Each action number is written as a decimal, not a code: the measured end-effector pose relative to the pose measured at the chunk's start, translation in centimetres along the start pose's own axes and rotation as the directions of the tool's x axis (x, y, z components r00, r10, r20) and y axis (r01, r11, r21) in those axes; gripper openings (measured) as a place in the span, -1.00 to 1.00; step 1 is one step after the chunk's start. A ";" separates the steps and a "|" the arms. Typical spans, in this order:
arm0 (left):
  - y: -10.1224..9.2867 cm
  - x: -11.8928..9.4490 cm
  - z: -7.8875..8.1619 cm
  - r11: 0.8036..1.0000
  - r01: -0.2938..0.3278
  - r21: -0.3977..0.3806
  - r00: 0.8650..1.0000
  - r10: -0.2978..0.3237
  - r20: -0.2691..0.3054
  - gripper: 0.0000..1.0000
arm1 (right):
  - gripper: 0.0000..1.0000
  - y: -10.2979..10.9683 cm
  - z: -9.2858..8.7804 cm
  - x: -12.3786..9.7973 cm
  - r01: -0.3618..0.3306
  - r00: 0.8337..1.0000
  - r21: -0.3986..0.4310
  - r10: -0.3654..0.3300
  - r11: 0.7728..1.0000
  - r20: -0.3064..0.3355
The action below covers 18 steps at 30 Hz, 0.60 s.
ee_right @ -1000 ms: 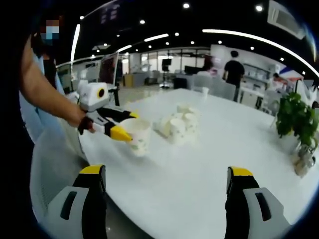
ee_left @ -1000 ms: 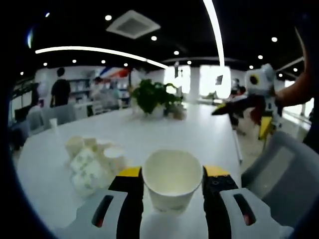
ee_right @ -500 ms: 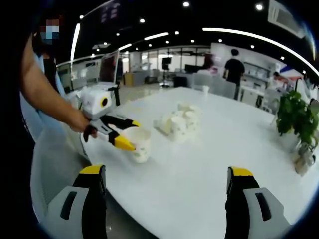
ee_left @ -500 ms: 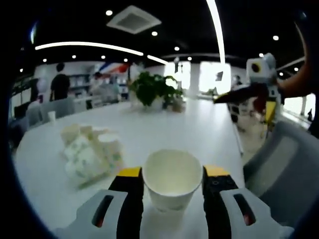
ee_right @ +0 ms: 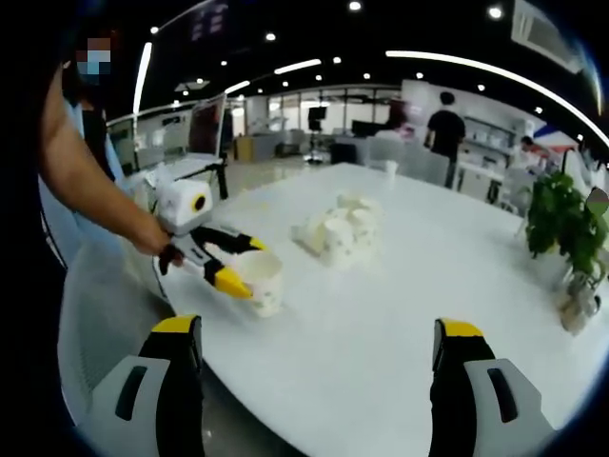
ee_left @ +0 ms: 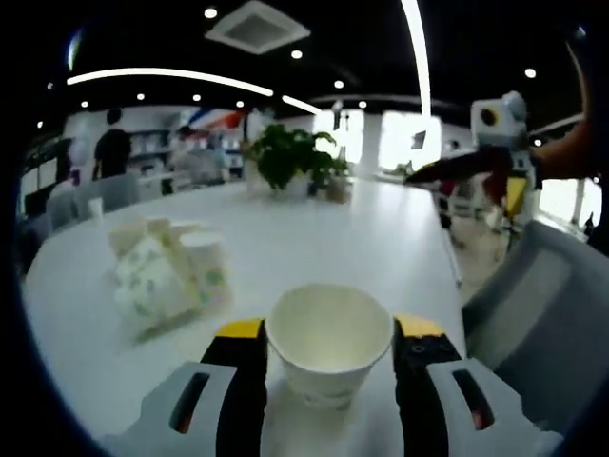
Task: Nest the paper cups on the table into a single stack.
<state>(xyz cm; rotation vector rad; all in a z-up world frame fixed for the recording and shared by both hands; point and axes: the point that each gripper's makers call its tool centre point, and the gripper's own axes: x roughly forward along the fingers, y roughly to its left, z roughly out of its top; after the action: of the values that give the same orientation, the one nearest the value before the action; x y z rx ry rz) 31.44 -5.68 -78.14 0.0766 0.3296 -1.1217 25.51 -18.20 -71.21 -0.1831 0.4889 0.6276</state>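
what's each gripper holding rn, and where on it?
Left gripper: a paper cup, upright, jaws clamped on opposite sides of its wall just below the rim. Right gripper: nothing, jaws wide apart over the table.

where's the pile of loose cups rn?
The pile of paper cups sits mid-table in the right gripper view, beyond the cup held by the left gripper. In the left gripper view the pile lies left of the held cup.
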 end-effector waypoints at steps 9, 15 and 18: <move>1.4 -2.2 3.6 0.998 -0.065 0.000 0.993 0.065 0.096 0.87 | 1.00 -0.9 1.2 0.4 0.007 1.000 -0.007 -0.007 1.000 0.025; 4.3 -5.6 5.6 0.983 -0.179 -0.028 0.976 0.182 0.120 0.97 | 1.00 -2.3 2.5 0.9 0.021 0.998 -0.021 -0.020 1.000 0.054; 5.6 -7.7 6.2 0.966 -0.256 0.025 0.964 0.253 0.086 0.97 | 1.00 -2.8 3.1 1.2 0.022 0.998 -0.033 -0.020 0.999 0.062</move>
<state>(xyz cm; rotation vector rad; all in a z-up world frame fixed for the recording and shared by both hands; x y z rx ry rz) 34.85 2.09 -70.58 0.1014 0.2190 -0.8730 29.21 -18.82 -69.03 -0.1998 0.4169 0.6191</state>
